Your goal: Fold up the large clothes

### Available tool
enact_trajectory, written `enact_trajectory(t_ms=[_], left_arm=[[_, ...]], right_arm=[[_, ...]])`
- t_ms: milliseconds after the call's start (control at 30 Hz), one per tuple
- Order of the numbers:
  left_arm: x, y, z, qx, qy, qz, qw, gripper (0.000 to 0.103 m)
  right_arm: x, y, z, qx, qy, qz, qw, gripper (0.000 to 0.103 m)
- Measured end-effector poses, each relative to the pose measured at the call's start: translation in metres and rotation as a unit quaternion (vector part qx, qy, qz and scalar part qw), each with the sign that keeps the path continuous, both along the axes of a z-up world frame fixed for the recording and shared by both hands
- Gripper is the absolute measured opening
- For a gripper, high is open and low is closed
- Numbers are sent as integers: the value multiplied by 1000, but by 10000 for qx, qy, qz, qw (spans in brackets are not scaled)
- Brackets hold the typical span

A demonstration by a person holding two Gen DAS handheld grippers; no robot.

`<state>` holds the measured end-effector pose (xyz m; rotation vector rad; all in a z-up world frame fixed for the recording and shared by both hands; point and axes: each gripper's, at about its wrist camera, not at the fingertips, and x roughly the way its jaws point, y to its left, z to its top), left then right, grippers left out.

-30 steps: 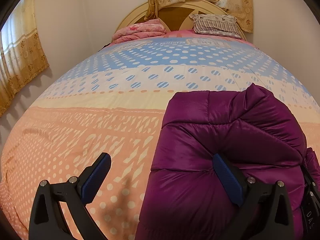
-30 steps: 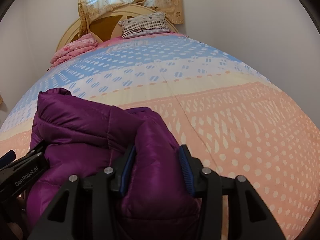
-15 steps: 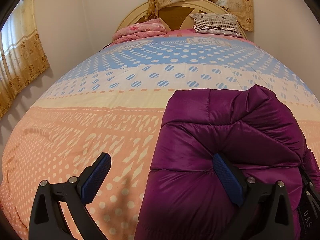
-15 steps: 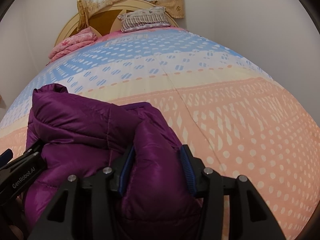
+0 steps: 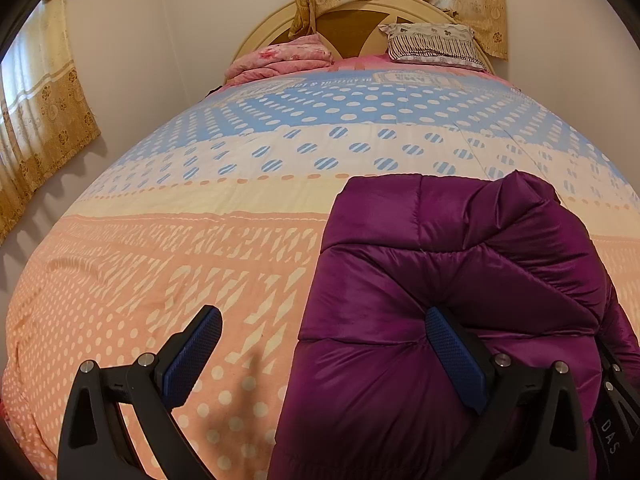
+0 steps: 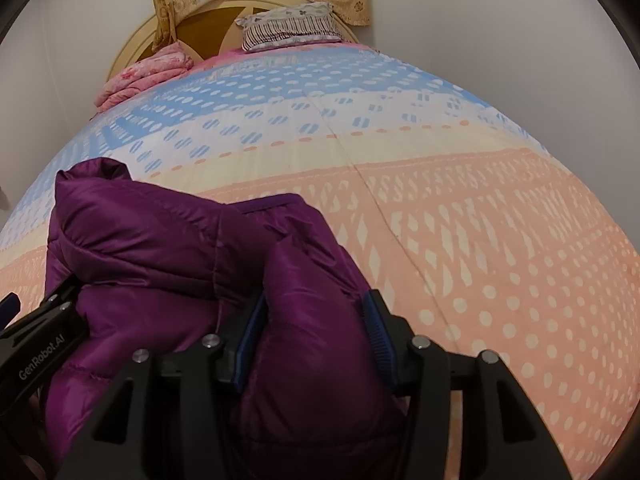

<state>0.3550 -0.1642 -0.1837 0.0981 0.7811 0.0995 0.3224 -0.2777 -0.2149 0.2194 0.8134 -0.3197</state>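
A folded purple puffer jacket (image 5: 460,280) lies on the near part of the bed, at the right of the left wrist view and at the lower left of the right wrist view (image 6: 180,248). My left gripper (image 5: 320,344) is open wide; its right finger (image 5: 456,356) presses on the jacket's top, its left finger (image 5: 192,352) hangs over the quilt. My right gripper (image 6: 316,332) is shut on a thick fold of the jacket's right edge. The left gripper's body (image 6: 36,348) shows at the left edge of the right wrist view.
The bed carries a quilt (image 5: 240,200) in blue, cream and peach bands. At the headboard lie a folded pink blanket (image 5: 280,60) and a striped pillow (image 5: 432,44). Curtains (image 5: 40,120) hang at the left wall and behind the headboard.
Both views have shifted slightly: the jacket sits a little lower in the frames and the right gripper has tilted, still holding its fold. The left gripper stays open.
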Motion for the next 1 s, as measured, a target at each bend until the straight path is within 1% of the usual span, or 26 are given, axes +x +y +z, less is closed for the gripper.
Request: enact_trajectory(t_ms=[1000], left_arm=[[5,-7,-6,76,136,29,9999,102]], right_arm=[[10,-1,-6,-4,271,-16,9996,61]])
